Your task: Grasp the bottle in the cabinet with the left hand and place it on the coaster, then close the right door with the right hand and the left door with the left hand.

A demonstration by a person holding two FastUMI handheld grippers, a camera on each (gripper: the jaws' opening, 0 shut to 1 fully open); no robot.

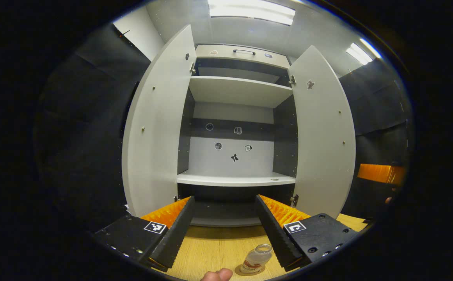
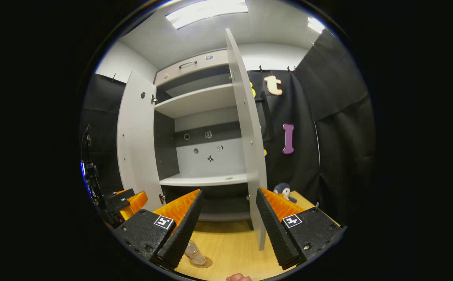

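- Standing upright on a round brown coaster (image 1: 250, 271) is the small clear plastic bottle with a labelled lower half (image 1: 256, 259); long axis vertical, open neck pointing up, on the light wooden tabletop (image 1: 218, 246) just in front of the cabinet.
- Left gripper (image 1: 224, 230): jaws wide apart, holding nothing; bottle sits low between the fingers, closer to the right finger, not touched by either as far as can be told.
- A fingertip of the person's hand (image 1: 217, 275) shows at the bottom edge of the left gripper view, near the coaster.
- Right gripper (image 2: 228, 228): jaws wide, empty; in the right gripper view the bottle (image 2: 195, 253) and coaster (image 2: 204, 262) are partly hidden behind its left finger.
- The left gripper also appears at the far left of the right gripper view (image 2: 127, 203), beside the left door.
- Tall grey cabinet (image 1: 234, 117) stands on the far part of the tabletop, both doors open.
- Left door (image 1: 156, 128) swung out wide; right door (image 1: 324, 136) swung out too, seen nearly edge-on in the right gripper view (image 2: 249, 136).
- Lower white shelf (image 1: 234, 179) bare; upper shelf (image 1: 238, 91) above it; small stickers (image 1: 235, 157) on the back panel.
- Drawer front with a dark handle (image 1: 244, 51) at the cabinet's top.
- Small penguin plush toy (image 2: 285, 192) sits on the table right of the right door.
- Ceiling light panels (image 1: 249, 11) overhead.
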